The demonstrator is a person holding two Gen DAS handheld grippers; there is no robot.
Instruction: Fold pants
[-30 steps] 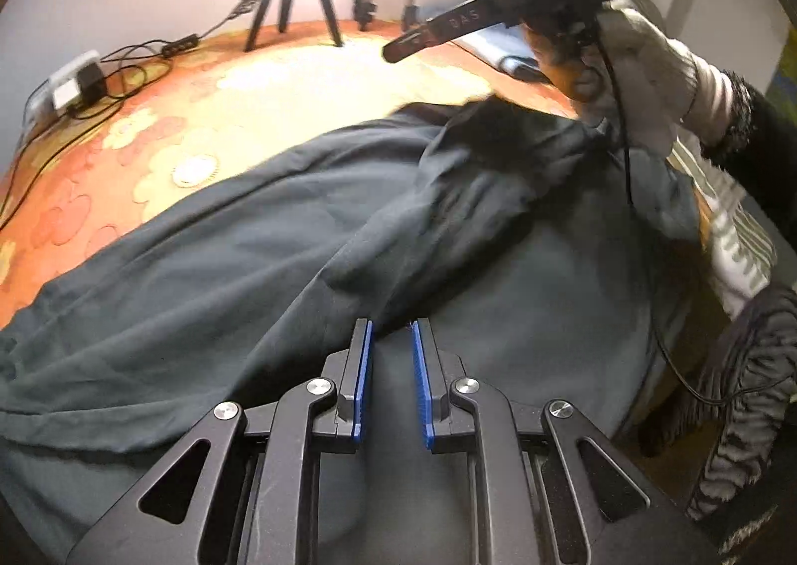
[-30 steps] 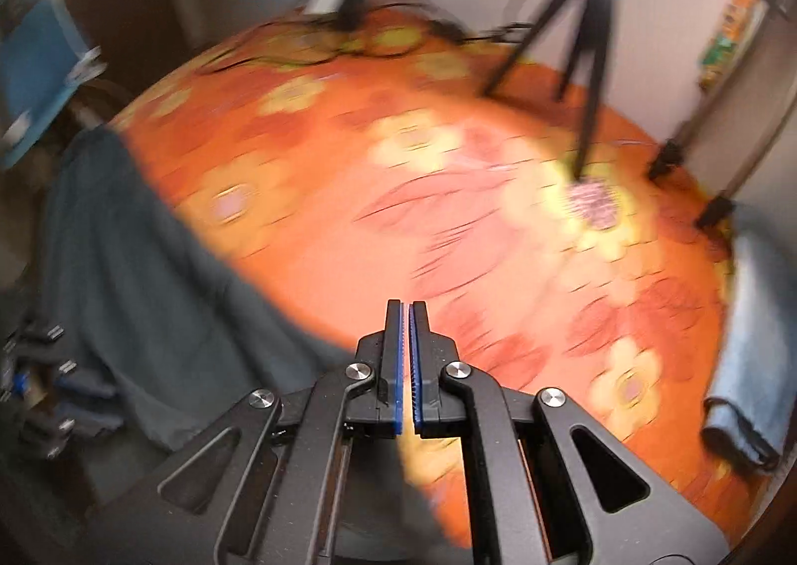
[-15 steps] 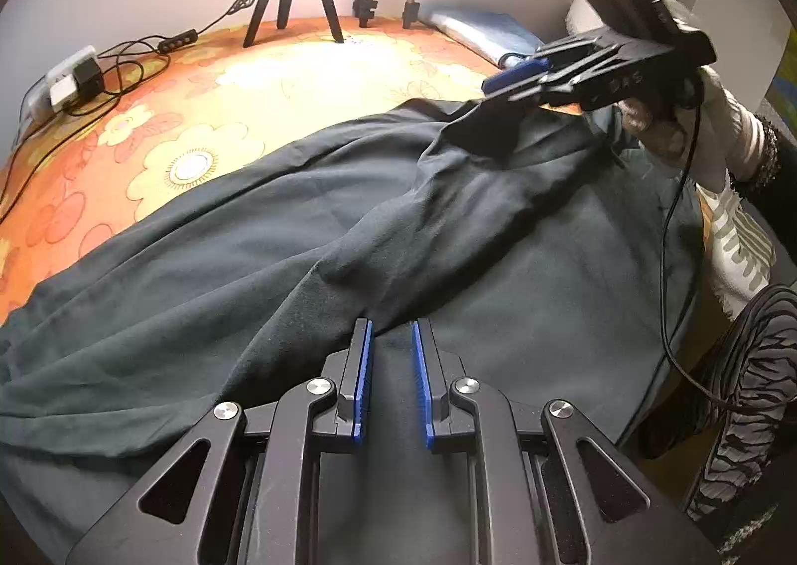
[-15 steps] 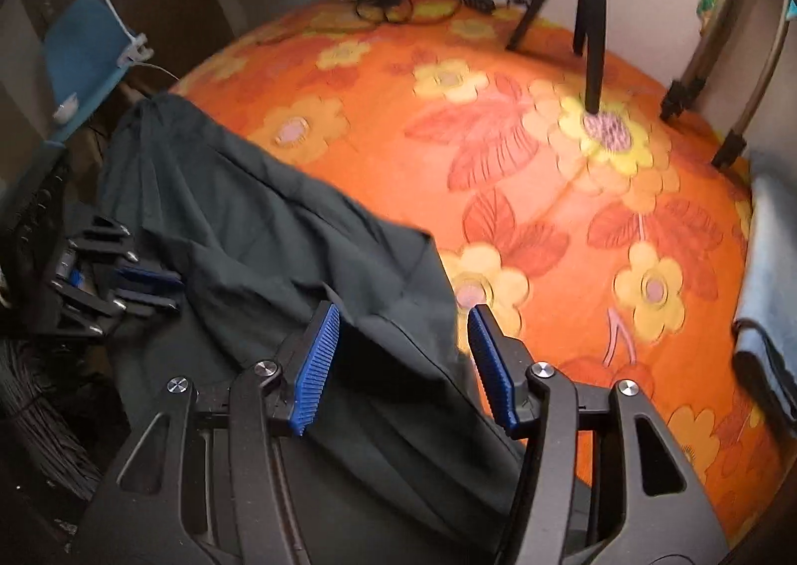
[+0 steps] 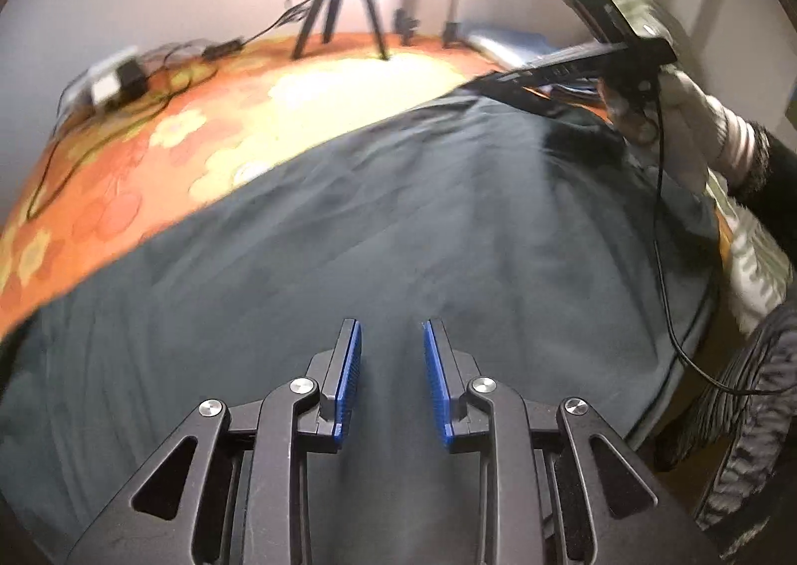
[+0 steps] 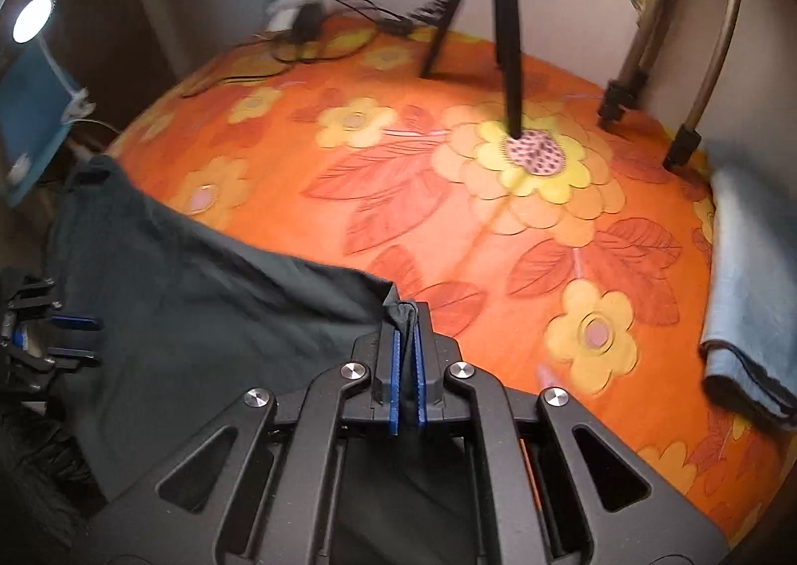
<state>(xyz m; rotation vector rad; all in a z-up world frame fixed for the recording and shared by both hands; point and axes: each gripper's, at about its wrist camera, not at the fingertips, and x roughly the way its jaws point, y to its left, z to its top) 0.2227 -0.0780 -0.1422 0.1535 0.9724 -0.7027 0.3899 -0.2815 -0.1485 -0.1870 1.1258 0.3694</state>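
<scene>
Two grippers work dark pants (image 5: 408, 226) spread along the near edge of an orange flowered bedspread (image 6: 498, 196). Half a second ago the right gripper (image 6: 407, 355) gaped over the pants' corner; now it is clamped on it, ready to fold. The left gripper (image 5: 391, 365) is opening above the cloth, gripping nothing.

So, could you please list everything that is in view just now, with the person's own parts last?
pants: one, dark grey, spread over the near side of the cover
cover: one, orange with yellow flowers, under everything
tripod: one, black, standing at the far side
stand legs: two, tan, far right corner
folded cloth: one, light blue, right edge
power strip and cables: one cluster, white and black, far left
lamp: one, lit, white, far left
left claw: one, black with blue pads, opening, nothing between the pads
right claw: one, black with blue pads, shut on the pants' edge
gloved hand: one, white, holding the right claw
</scene>
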